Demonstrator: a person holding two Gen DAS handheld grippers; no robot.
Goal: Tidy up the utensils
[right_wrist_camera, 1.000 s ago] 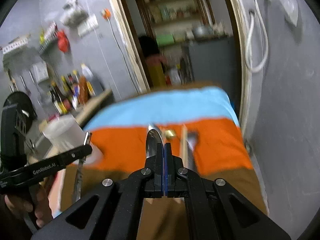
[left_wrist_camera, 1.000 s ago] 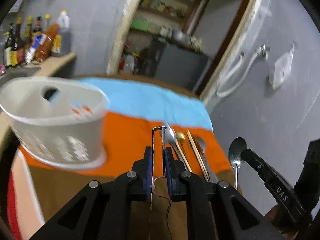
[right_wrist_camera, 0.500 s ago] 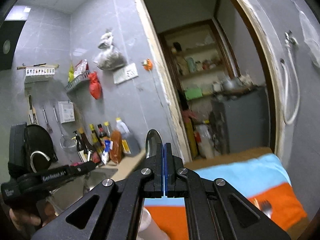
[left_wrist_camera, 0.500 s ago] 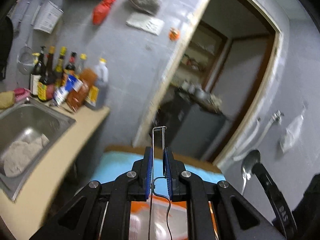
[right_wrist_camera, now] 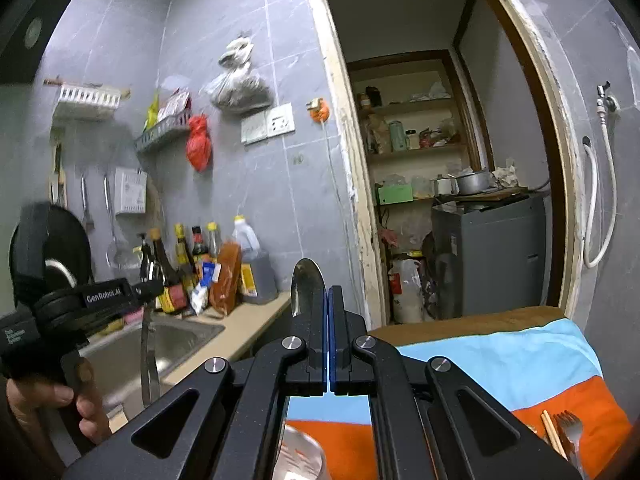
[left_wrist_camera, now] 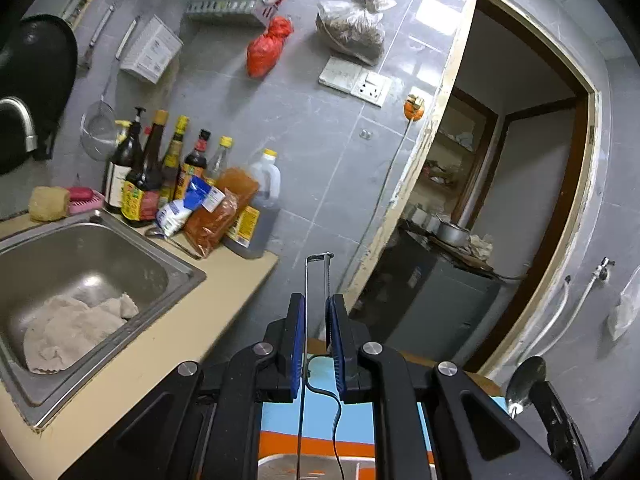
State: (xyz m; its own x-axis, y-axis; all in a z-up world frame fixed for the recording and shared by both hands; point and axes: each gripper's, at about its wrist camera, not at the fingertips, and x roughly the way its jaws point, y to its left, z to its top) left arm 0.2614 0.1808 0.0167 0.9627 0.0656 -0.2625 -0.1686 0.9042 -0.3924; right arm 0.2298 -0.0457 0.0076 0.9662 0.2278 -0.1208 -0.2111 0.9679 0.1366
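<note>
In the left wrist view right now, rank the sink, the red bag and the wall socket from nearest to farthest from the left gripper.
1. Sink: lower left, sunk in the counter beside the left gripper.
2. Wall socket: on the tiled wall, above the gripper, near the door frame.
3. Red bag: hanging on the same wall, higher and further left; close to the socket's rank.

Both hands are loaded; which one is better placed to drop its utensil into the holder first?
Left, narrowly: its thin utensil hangs toward the holder centred below the left gripper; the spoon in the right gripper sits slightly off it.
</note>
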